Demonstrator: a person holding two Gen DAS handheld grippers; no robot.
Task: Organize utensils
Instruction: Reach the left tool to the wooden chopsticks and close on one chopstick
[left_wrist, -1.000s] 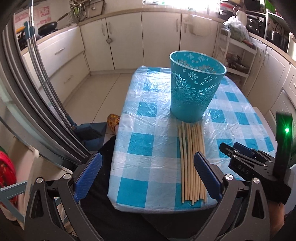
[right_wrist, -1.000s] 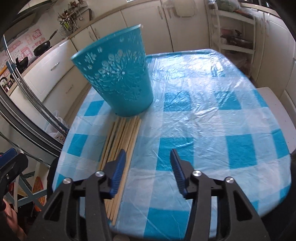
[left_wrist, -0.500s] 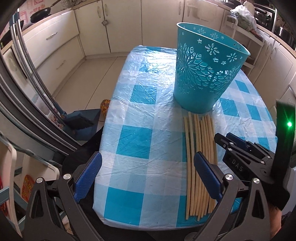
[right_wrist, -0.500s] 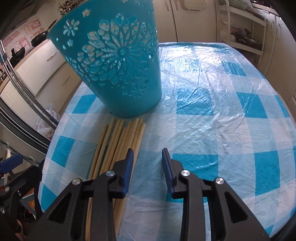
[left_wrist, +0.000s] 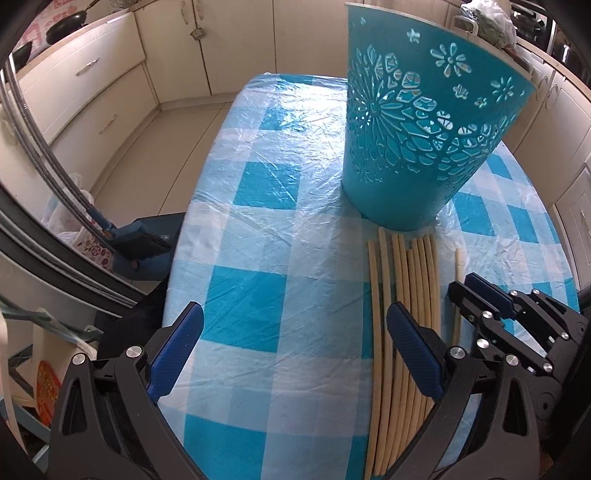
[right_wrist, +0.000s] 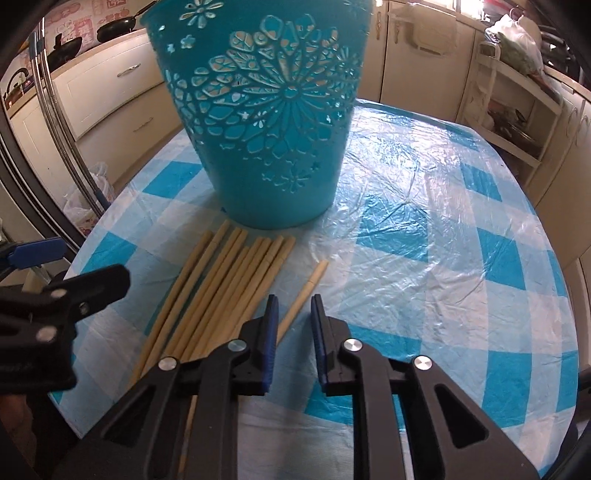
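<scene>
Cream kitchen cabinets (left_wrist: 110, 92) ring a table (left_wrist: 266, 206) covered in blue-and-white checked plastic.

Left wrist view: the left gripper (left_wrist: 295, 339) hangs released over the cloth, its blue pads wide apart with nothing between them. A teal cut-out basket (left_wrist: 417, 147) stands upright on the table. Just in front of its base lies a row of pale chopsticks (left_wrist: 402, 295), side by side. 1 single chopstick (left_wrist: 458, 291) lies a little apart to the right, running under the right gripper (left_wrist: 476, 299).

Right wrist view: the right gripper's jaws have just been closing and now stand narrow, with the single chopstick passing between them near the left pad; whether the pads press on it I cannot tell. The row lies left of it, below the basket.
</scene>
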